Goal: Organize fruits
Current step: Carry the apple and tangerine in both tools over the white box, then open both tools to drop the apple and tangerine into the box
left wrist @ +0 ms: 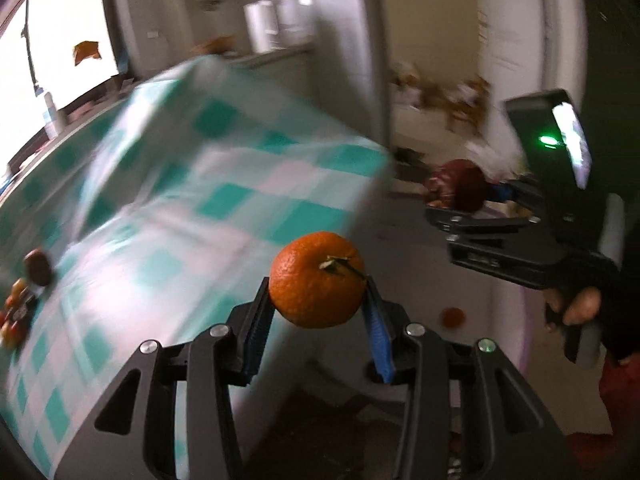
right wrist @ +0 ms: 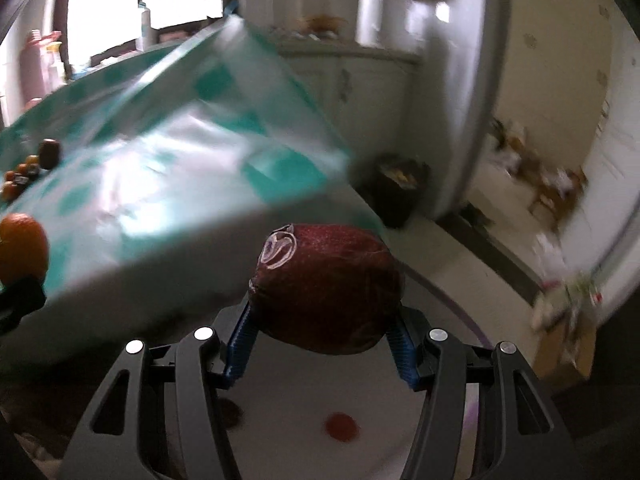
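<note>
**Two claws, two fruits, lifted off a checked cloth**

The left claw [left wrist: 318, 300] is clamped on a mandarin [left wrist: 318, 279], its blue ribbed fingers [left wrist: 378, 332] pressing the orange skin from both sides, the dry stem pointing toward the right finger. The fruit hangs in the air beyond the near right corner of the surface [left wrist: 180, 208], which wears a teal-and-white checked cloth. The right claw [right wrist: 324, 328] is closed on a dark red apple [right wrist: 326, 288] wrapped in clear film, a round sticker on its upper left; the print on it is too blurred to read. From the left wrist view the right claw [left wrist: 452, 204] shows to the right, a green light glowing on its body, a hand [left wrist: 572, 304] on the grip. Small orange and dark fruits [left wrist: 18, 304] sit at the surface's far left edge. A red spot [right wrist: 341, 426] lies on the pale floor [right wrist: 440, 272] below. No legible writing appears.
</note>
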A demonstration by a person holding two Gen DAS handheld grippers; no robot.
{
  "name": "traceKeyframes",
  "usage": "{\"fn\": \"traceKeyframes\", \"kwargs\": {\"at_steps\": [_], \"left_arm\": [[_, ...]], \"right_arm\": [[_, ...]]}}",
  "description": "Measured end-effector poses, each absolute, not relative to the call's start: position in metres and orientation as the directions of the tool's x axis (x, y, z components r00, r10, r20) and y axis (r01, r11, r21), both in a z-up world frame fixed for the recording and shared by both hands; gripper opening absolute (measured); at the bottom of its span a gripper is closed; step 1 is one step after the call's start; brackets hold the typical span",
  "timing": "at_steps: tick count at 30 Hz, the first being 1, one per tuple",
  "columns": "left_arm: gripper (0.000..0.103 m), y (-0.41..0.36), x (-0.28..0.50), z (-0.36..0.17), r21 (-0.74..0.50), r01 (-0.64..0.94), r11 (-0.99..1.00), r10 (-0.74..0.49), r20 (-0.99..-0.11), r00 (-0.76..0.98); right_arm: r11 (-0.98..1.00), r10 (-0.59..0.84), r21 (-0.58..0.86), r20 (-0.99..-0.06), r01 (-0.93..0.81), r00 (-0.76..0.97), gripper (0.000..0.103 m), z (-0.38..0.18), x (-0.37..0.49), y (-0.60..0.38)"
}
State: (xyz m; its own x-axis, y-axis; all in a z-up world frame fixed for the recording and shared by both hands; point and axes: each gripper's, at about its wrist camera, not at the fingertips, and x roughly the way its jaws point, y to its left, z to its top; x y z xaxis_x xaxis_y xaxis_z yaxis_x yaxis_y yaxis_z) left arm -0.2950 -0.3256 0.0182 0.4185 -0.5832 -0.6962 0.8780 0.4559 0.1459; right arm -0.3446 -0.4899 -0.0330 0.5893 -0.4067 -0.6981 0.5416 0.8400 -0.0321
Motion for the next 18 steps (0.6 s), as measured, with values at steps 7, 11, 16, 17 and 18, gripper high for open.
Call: {"fn": "traceKeyframes", "kwargs": {"at_steps": [7, 11, 16, 17, 18], "left_arm": [[0.044, -0.383, -0.321, -0.039, 0.181, 0.936, 0.303, -0.513, -0.796, 0.320], [0.044, -0.409, -0.315, -0.084, 0.179, 0.946, 0.272, -0.407, -0.869, 0.282], [0.044, -0.433, -0.302, -0.130, 0.210, 0.940, 0.269, -0.258, -0.924, 0.281], [0.044, -0.436, -0.300, -0.137, 0.213, 0.939, 0.271, -0.237, -0.930, 0.279], [0.044, -0.440, -0.298, -0.145, 0.220, 0.937, 0.271, -0.212, -0.936, 0.281]], "right_arm": [[0.815, -0.386, -0.062, -0.800, 0.576, 0.459, 0.057, -0.087, -0.343, -0.528], [0.828, -0.363, -0.098, -0.843, 0.552, 0.396, 0.057, -0.113, -0.328, -0.541], [0.848, -0.335, -0.162, -0.902, 0.504, 0.273, 0.057, -0.151, -0.309, -0.550], [0.850, -0.333, -0.170, -0.907, 0.498, 0.259, 0.057, -0.156, -0.308, -0.550], [0.854, -0.330, -0.177, -0.911, 0.490, 0.246, 0.057, -0.162, -0.305, -0.549]]}}
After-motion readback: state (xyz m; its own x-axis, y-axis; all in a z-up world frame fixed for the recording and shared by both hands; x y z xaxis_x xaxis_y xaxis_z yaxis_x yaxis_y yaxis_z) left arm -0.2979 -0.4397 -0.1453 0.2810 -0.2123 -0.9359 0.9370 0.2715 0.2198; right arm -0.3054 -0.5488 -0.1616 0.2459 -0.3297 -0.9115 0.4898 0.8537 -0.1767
